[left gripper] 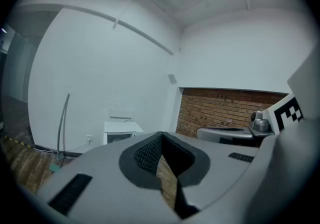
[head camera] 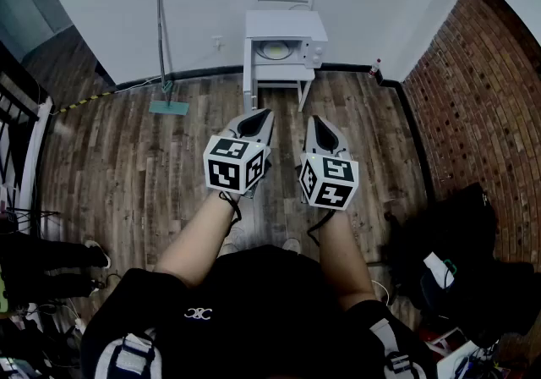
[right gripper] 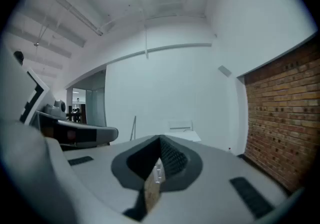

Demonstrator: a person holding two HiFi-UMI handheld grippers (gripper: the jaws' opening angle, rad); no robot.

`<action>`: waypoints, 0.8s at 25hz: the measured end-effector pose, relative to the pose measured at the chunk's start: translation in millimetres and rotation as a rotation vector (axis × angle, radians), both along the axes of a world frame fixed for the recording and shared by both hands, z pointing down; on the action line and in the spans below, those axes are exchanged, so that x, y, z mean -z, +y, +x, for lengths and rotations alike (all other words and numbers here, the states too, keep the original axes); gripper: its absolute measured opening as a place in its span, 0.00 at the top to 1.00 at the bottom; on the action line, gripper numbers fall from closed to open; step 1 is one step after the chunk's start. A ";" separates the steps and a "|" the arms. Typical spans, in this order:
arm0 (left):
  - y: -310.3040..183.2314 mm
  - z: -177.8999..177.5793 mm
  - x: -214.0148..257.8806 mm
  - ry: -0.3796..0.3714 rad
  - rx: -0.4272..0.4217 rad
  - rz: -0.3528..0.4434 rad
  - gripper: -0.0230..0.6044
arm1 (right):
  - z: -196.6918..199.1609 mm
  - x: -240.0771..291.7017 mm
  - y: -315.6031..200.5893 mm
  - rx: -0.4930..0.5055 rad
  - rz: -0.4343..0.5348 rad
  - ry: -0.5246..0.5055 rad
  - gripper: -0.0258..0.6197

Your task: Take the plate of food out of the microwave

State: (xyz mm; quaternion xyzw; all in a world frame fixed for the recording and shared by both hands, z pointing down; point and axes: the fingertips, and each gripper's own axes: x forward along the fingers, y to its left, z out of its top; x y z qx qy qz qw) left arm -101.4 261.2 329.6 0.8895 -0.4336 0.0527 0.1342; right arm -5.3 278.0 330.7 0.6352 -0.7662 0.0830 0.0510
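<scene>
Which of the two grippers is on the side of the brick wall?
The right gripper: the brick wall runs along its side of the room, while the left gripper is nearer the mop.

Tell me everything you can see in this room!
White box-shaped microwave: one, white, on the stand at the far wall.
Pale round plate: one, whitish, inside the microwave.
Small white stand: one, white, under the microwave.
Long-handled mop: one, grey pole, teal head, leaning left of the stand.
Black bags: count unclear, black, floor at right.
Left gripper: one, grey, shut, empty.
Right gripper: one, grey, shut, empty.
</scene>
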 end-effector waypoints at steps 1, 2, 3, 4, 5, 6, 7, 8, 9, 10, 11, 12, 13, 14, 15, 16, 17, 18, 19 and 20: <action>0.1 3.9 -1.2 -0.001 -0.002 -0.002 0.96 | 3.2 -0.5 -0.3 -0.001 0.003 -0.002 0.94; 0.3 7.8 -2.3 -0.003 -0.003 -0.003 0.96 | 6.5 -1.0 -0.5 -0.002 0.006 -0.004 0.94; 0.4 11.6 -3.1 -0.005 -0.004 -0.004 0.96 | 9.9 -1.3 -0.9 -0.004 0.009 -0.008 0.94; 0.2 15.4 -3.5 -0.007 -0.004 -0.005 0.96 | 13.6 -1.4 -1.5 -0.005 0.012 -0.013 0.94; -0.4 19.5 -3.3 -0.009 -0.004 -0.005 0.96 | 17.5 -1.2 -2.5 -0.005 0.016 -0.018 0.94; -1.5 24.0 -2.7 -0.011 -0.002 -0.004 0.96 | 21.6 -0.9 -3.8 -0.002 0.018 -0.024 0.94; -2.8 28.8 -2.1 -0.013 -0.001 -0.002 0.96 | 25.7 -0.6 -5.2 0.003 0.021 -0.028 0.94; -4.1 33.6 -1.8 -0.015 0.002 -0.001 0.96 | 29.9 -0.4 -6.4 0.008 0.023 -0.030 0.94; -5.3 38.4 -1.8 -0.016 0.005 -0.001 0.96 | 34.1 -0.3 -7.5 0.012 0.025 -0.031 0.94; -6.5 43.1 -1.7 -0.016 0.009 0.000 0.96 | 38.2 -0.1 -8.6 0.016 0.027 -0.030 0.94; -7.8 47.9 -1.3 -0.015 0.013 0.000 0.96 | 42.4 0.3 -10.0 0.020 0.029 -0.029 0.94; -9.3 52.8 -0.5 -0.014 0.016 0.002 0.96 | 46.7 0.9 -11.6 0.022 0.030 -0.028 0.94; -10.6 58.0 0.2 -0.013 0.019 0.003 0.96 | 51.3 1.1 -13.2 0.024 0.031 -0.027 0.94; -11.0 63.8 0.1 -0.013 0.021 0.003 0.96 | 56.2 0.6 -13.9 0.026 0.029 -0.027 0.94; -10.1 69.7 -1.0 -0.013 0.023 0.000 0.96 | 61.3 -0.8 -13.4 0.030 0.025 -0.027 0.94; -8.0 75.5 -2.8 -0.012 0.025 -0.005 0.96 | 66.2 -2.8 -11.8 0.033 0.019 -0.027 0.94; -5.8 80.6 -4.4 -0.011 0.027 -0.010 0.96 | 70.6 -4.5 -10.2 0.038 0.013 -0.026 0.94; -4.9 85.1 -4.9 -0.009 0.030 -0.012 0.96 | 74.6 -5.1 -9.9 0.042 0.011 -0.024 0.94; -5.7 89.3 -4.2 -0.007 0.034 -0.012 0.96 | 78.6 -4.3 -11.2 0.046 0.012 -0.022 0.94; -7.1 93.5 -3.2 -0.004 0.039 -0.010 0.96 | 83.1 -3.0 -13.2 0.050 0.015 -0.018 0.94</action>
